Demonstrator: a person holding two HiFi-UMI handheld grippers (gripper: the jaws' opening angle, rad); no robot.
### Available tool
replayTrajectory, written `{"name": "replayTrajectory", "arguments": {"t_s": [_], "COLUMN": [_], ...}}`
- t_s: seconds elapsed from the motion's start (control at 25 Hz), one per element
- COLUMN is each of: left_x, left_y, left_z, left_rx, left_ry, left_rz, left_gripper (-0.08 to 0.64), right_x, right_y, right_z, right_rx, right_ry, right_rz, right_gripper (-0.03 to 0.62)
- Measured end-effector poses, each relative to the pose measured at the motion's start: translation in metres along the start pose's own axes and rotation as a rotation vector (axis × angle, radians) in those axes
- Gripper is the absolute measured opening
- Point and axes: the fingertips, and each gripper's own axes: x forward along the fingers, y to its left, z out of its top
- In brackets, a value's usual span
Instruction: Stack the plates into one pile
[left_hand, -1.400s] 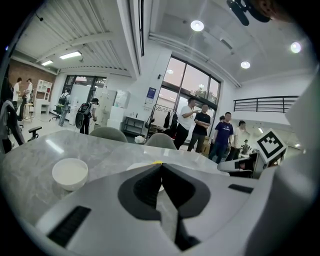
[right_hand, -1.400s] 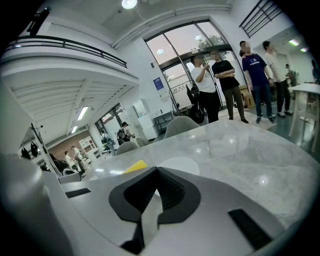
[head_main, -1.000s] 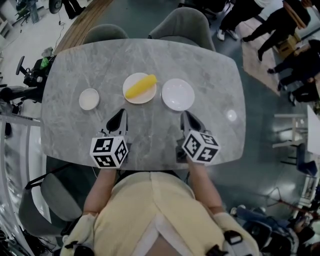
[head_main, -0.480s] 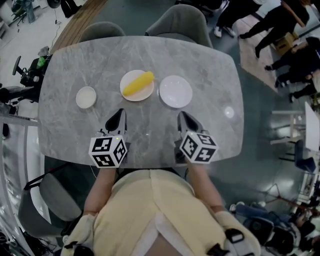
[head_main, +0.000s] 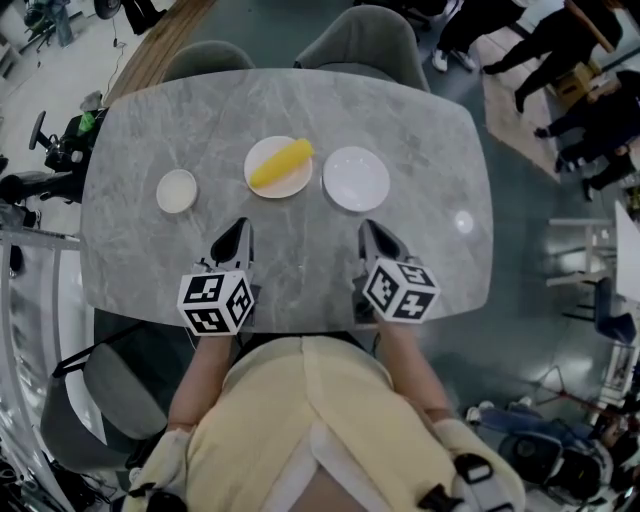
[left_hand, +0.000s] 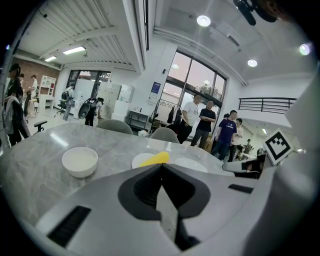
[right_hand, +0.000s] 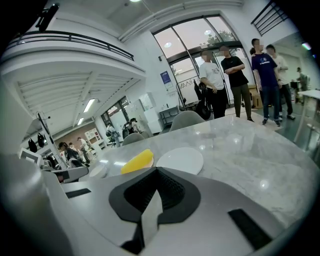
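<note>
Three white dishes stand in a row on the grey marble table (head_main: 420, 120). At the left is a small bowl (head_main: 177, 191) (left_hand: 79, 161). The middle plate (head_main: 268, 183) carries a yellow banana-like object (head_main: 281, 163) (left_hand: 156, 159) (right_hand: 137, 161). To its right lies an empty plate (head_main: 356, 178) (right_hand: 180, 160). My left gripper (head_main: 238, 228) (left_hand: 161, 166) hovers near the table's front, short of the middle plate, shut and empty. Short of the empty plate is my right gripper (head_main: 368, 229) (right_hand: 157, 170), also shut with nothing in it.
Grey chairs (head_main: 370, 40) stand at the table's far side. Several people (right_hand: 240, 75) stand beyond the table on the right. A bright light reflection (head_main: 463, 221) lies on the tabletop at the right.
</note>
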Motion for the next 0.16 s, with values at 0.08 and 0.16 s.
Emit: {"name": "replayTrajectory", "arguments": {"t_s": [0.08, 0.16], "left_x": [-0.0018, -0.003], "left_y": [0.0003, 0.0002], "left_z": [-0.001, -0.0017], "left_rx": [-0.002, -0.004], "left_ry": [0.002, 0.004], "left_rz": [0.001, 0.002], "left_gripper": [0.003, 0.003], "right_x": [-0.0007, -0.0011], "right_y": [0.0005, 0.0003], "right_z": [-0.0002, -0.0001], "right_rx": [-0.003, -0.008], "right_ry": [0.0, -0.001], "right_rz": [0.0, -0.002], "right_gripper": [0.003, 0.003]}}
